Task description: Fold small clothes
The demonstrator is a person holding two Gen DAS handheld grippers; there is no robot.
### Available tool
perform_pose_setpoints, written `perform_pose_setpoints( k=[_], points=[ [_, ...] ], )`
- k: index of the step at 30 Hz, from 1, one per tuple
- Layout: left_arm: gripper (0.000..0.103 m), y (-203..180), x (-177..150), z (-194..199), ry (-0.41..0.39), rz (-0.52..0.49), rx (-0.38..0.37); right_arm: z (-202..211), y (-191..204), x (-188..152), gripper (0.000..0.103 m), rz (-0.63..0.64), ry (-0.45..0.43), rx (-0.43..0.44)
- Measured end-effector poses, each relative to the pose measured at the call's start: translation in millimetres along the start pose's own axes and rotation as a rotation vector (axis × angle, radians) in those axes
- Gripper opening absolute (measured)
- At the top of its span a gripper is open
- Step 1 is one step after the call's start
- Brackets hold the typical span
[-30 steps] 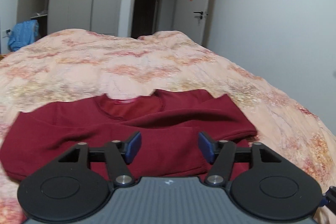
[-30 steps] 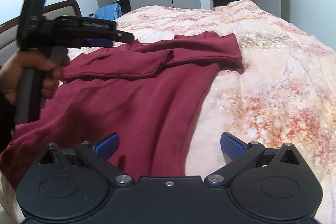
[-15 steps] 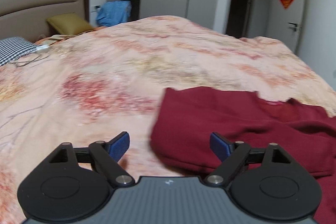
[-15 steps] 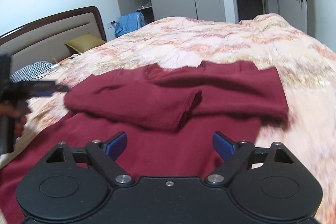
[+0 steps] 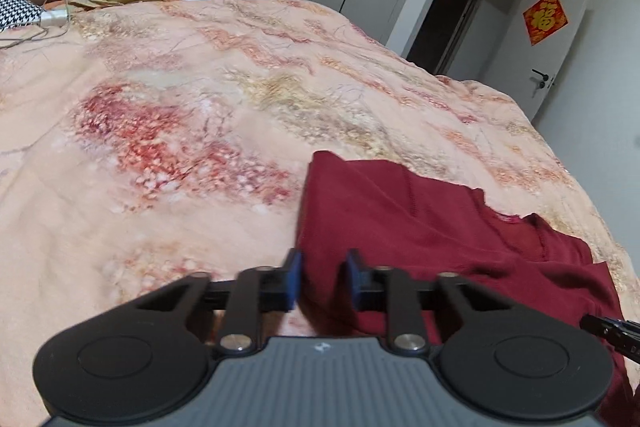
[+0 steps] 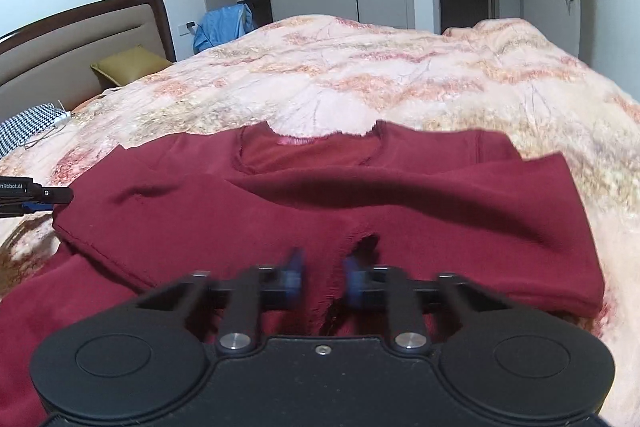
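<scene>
Maroon knit fabric is spread on the bed (image 5: 200, 131), whose peach floral quilt fills most of both views: a dark red long-sleeved sweater (image 6: 320, 211) lies flat with its neckline towards the far side and both sleeves already laid across the chest.

At the left, the left gripper (image 5: 322, 277) is set at the garment's left edge. Its blue-padded fingers (image 5: 294, 277) are closing, with the folded edge of the cloth between them; a narrow gap shows, and whether the pads already press the fabric cannot be told.

At the right, the right gripper (image 6: 322, 277) sits over the lower middle of the sweater, just below the frayed cuffs of the crossed sleeves. Its fingers are drawn close together with a ridge of red fabric pinched between them.

The step in hand is judged to be the taking of two holds on the body for the next fold. That move calls for both holds to be firm first, then an even lift and carry towards the neckline, so the sleeves are not dragged out of place.
</scene>
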State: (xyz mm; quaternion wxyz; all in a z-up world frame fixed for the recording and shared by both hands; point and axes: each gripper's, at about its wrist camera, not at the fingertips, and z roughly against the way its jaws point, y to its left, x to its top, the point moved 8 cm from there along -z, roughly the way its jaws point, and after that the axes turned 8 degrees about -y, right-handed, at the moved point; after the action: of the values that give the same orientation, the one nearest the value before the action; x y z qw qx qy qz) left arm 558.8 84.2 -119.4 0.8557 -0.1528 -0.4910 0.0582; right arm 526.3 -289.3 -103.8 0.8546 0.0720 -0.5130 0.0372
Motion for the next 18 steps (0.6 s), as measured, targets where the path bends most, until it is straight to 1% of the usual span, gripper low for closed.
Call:
perform_pose_setpoints(
  k=[2, 3, 5, 6, 7, 8, 9, 11, 13, 14, 16, 17, 18],
  points=[
    [0.008, -6.3, 5.5, 9.1, -0.036, -0.036, 0.032, 3.2, 2.3, 3.0, 0.005, 0.048, -0.03, 0.001],
    [0.007, -9.0, 9.8, 15.4, -0.057, -0.034, 0.046, 6.0, 3.7, 6.0, 0.004, 0.072, -0.048, -0.001],
    [0.005, -15.3, 17.0, 26.2, -0.1, -0.029, 0.068, 8.0, 5.1, 12.7, 0.004, 0.121, -0.089, -0.027],
    [0.005, -18.0, 17.9, 27.9, -0.121, -0.044, 0.079, 9.2, 5.7, 15.0, 0.004, 0.147, -0.104, -0.047],
    [0.005, -19.3, 15.9, 24.7, -0.124, -0.078, 0.1, 8.2, 6.6, 15.7, 0.003, 0.172, -0.108, -0.066],
    [0.005, -17.1, 10.6, 17.3, -0.094, -0.098, 0.128, 3.3, 7.2, 14.4, 0.003, 0.182, -0.091, -0.071],
    [0.005, -12.1, 3.3, 10.8, -0.062, -0.085, 0.142, -2.3, 6.5, 10.8, 0.003, 0.181, -0.065, -0.071],
    [0.005, -2.0, -6.4, 5.5, -0.044, -0.038, 0.148, -9.6, 3.4, 4.5, 0.003, 0.177, -0.031, -0.068],
    [0.005, 1.6, -10.9, 6.2, -0.04, -0.022, 0.143, -12.2, 1.9, 0.2, 0.003, 0.177, -0.015, -0.067],
    [0.007, 1.5, -11.0, 7.4, -0.039, -0.028, 0.144, -12.2, 2.2, -0.5, 0.004, 0.18, -0.013, -0.065],
    [0.012, 0.5, -9.7, 10.4, -0.033, -0.037, 0.143, -11.2, 3.7, -0.4, 0.01, 0.193, -0.009, -0.064],
    [0.018, 0.5, -8.5, 12.9, -0.029, -0.034, 0.147, -10.0, 3.8, 0.3, 0.012, 0.192, -0.008, -0.065],
    [0.029, 0.6, -7.2, 16.1, -0.029, -0.031, 0.153, -7.6, 3.2, 0.8, 0.017, 0.183, -0.008, -0.062]
  ],
)
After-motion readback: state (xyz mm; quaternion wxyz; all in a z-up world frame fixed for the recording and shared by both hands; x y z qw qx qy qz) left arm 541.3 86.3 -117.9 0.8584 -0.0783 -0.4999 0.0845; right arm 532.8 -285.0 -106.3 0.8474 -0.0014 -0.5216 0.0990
